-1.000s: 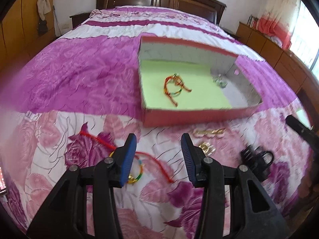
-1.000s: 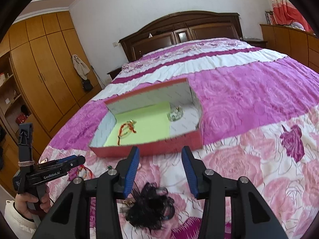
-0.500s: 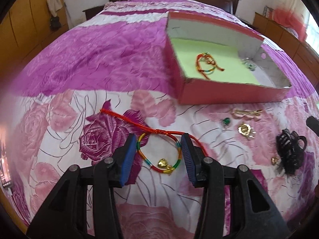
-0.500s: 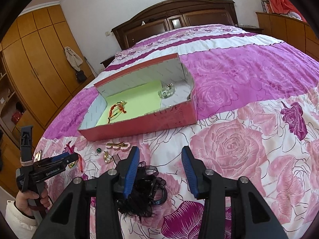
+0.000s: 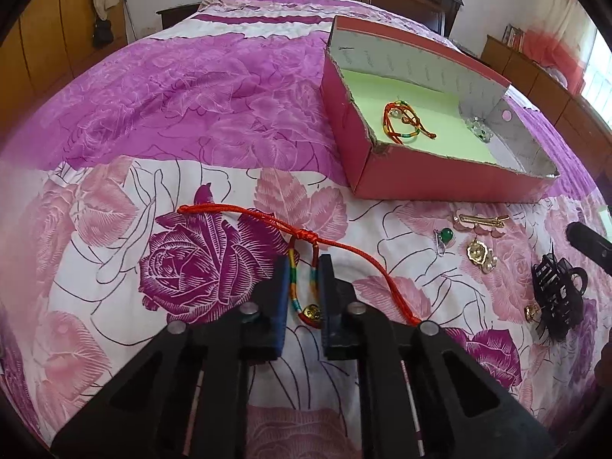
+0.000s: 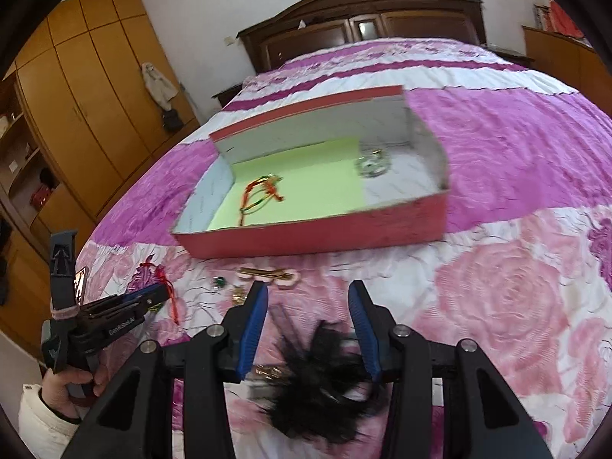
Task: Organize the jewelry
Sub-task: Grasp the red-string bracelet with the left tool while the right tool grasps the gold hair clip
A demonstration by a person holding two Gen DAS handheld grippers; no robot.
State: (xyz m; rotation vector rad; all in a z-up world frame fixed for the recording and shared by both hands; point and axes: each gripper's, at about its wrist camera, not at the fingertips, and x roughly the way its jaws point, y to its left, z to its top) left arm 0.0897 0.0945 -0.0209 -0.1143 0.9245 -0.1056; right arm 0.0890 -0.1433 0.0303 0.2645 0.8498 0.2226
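the left claw has just been closing and is now clenched on the rainbow cord bracelet, whose loop is squeezed narrow between the two blue pads, its small gold charm lying back between the jaws. the bracelet's red cord tails run out ahead of the claw to the left and back along its right side, over the rose-printed bedspread. ahead of this claw and to its right sits the red cardboard box, open-topped with a pale green lining; inside lie a second rainbow bracelet and a small clear, glittery piece near the far right corner. to the right of the claw, just in front of the box, lie a gold hair clip, a green-stone earring and a gold flower piece, with a black claw hair clip further right.

the right claw stands released, its jaws apart, over the black hair clip, which is blurred and lies low between and under the fingers; whether they touch it cannot be told. to its left a person's hand in a white sleeve holds the other tool.
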